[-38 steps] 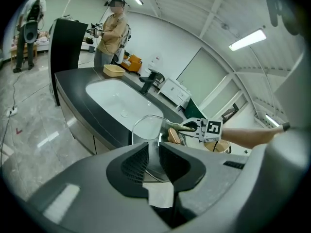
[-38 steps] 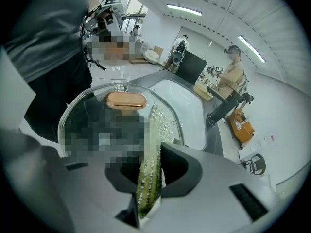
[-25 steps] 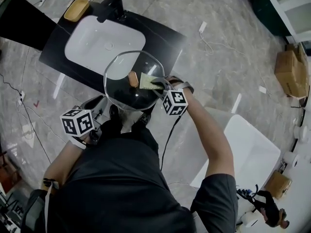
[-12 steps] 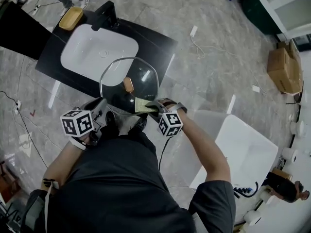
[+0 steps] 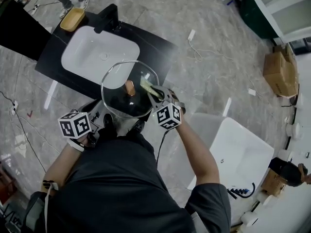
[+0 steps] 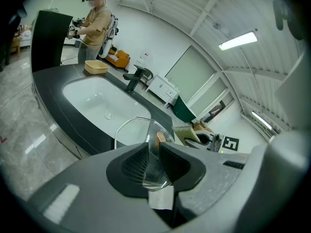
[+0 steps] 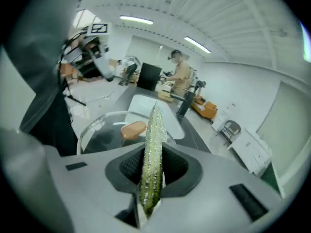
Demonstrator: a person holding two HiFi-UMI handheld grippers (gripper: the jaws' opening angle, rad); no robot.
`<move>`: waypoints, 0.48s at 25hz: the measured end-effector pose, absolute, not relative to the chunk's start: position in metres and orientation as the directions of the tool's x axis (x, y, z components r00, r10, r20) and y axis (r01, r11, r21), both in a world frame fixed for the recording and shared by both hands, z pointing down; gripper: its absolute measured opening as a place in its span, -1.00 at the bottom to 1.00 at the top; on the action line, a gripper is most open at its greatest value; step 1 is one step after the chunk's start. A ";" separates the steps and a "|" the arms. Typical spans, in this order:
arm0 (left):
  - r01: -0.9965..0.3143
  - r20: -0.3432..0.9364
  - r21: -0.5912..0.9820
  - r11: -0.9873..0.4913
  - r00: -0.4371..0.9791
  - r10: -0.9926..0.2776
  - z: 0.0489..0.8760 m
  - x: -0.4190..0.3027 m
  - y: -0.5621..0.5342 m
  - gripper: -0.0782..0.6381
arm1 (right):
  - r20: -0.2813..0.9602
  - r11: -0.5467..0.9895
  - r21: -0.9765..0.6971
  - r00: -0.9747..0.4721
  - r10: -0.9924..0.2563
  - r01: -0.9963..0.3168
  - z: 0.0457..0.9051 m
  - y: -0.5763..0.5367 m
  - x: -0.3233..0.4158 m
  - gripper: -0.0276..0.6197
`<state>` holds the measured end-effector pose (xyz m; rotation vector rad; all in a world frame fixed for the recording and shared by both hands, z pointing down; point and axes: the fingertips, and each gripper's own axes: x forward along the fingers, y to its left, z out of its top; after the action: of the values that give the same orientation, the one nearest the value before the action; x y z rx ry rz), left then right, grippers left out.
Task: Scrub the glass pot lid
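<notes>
The glass pot lid (image 5: 116,98) with a tan knob (image 5: 130,87) hangs over the near edge of the sink counter. My left gripper (image 5: 103,112) is shut on the lid's near-left rim; in the left gripper view its jaws (image 6: 153,154) pinch the glass edge (image 6: 138,132). My right gripper (image 5: 154,93) is shut on a yellow-green scouring sponge (image 5: 147,85) that lies against the lid right of the knob. In the right gripper view the sponge (image 7: 153,144) stands edge-on between the jaws (image 7: 151,168), with the lid (image 7: 102,132) and knob (image 7: 133,128) just behind it.
A white sink (image 5: 92,62) in a black counter lies beyond the lid, with a black faucet (image 5: 108,16) and a yellow dish (image 5: 74,19) at its far side. A second white basin (image 5: 245,154) and cardboard boxes (image 5: 279,72) stand at the right. Another person (image 6: 97,18) works in the background.
The sponge went from right of the knob down to the lid's near rim, then back up to the right of the knob. The lid shifted slightly with the left gripper.
</notes>
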<state>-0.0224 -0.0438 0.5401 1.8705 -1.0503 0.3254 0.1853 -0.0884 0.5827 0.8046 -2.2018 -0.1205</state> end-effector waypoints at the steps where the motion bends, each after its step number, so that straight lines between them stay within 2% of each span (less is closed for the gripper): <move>1: -0.778 0.602 0.597 -0.197 0.597 -0.530 0.539 -0.024 -0.044 -0.58 | 0.624 0.776 0.284 -0.505 -0.596 -0.564 0.580 -0.098 0.176 -0.72; 5: -0.782 0.607 0.595 -0.184 0.588 -0.534 0.540 -0.034 -0.043 -0.58 | 0.626 0.748 0.163 -0.519 -0.582 -0.643 0.591 -0.109 0.140 -0.72; 12: -0.787 0.626 0.591 -0.177 0.585 -0.515 0.547 -0.039 -0.041 -0.58 | 0.689 0.728 0.137 -0.463 -0.557 -0.672 0.623 -0.098 0.144 -0.72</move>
<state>-0.0391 -0.0406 0.5471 1.8434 -1.0567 0.3513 0.1444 -0.0985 0.6234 0.9246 -2.1836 0.1977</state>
